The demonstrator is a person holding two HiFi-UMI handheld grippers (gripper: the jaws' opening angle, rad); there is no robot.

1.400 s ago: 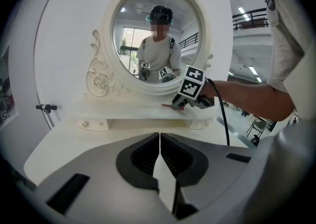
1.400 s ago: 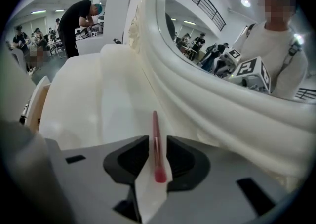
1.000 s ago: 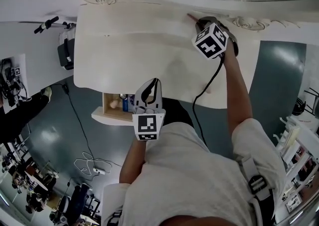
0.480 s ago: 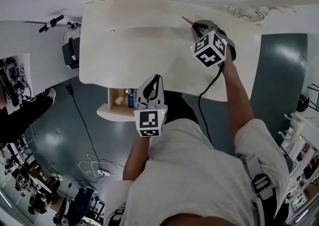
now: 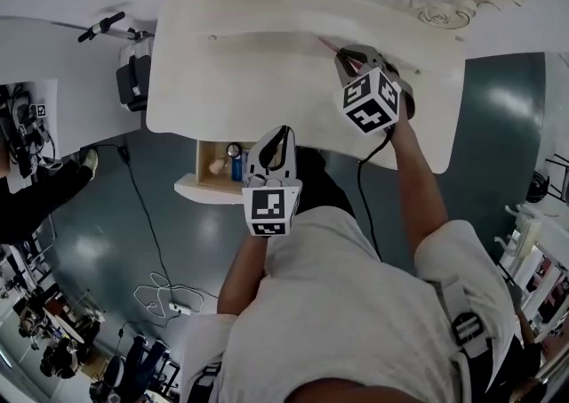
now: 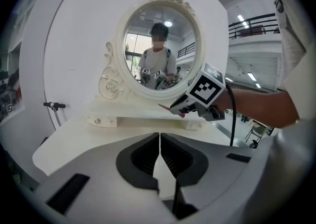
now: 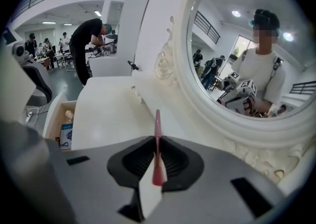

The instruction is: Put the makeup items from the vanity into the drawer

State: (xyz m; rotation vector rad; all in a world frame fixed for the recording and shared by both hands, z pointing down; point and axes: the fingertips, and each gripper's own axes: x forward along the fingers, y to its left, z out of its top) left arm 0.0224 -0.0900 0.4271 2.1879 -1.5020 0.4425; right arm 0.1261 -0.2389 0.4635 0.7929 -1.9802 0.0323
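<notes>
The slim pink stick [image 7: 157,119] is pinched between the narrowly set jaws of the right gripper [image 5: 345,56], over the back right part of the vanity top [image 5: 249,81], close to the mirror's base. Only the right gripper view shows us the grip itself: the ribbed black pads close on the stick's middle, its broader rounded end toward the camera and its tapered tip running straight out along the line in which the gripper points. The head view gives us only a thin pink line poking up and left out of the jaws toward the carved frame. The left gripper view shows it from the side, tip leftward, seemingly lifted clear of the surface. The stick looks smooth and matt. The vanity is cream-white with a curved front edge, and the round mirror [image 6: 158,50] has scrolled moulding. The left gripper [image 6: 160,141] holds nothing, its jaws brought together, with pale tabletop showing below them. It hangs near the front edge, just beside the open wooden drawer [image 5: 209,189], where the head view shows a blue item [image 5: 236,165] and a beige one [image 5: 216,165].
</notes>
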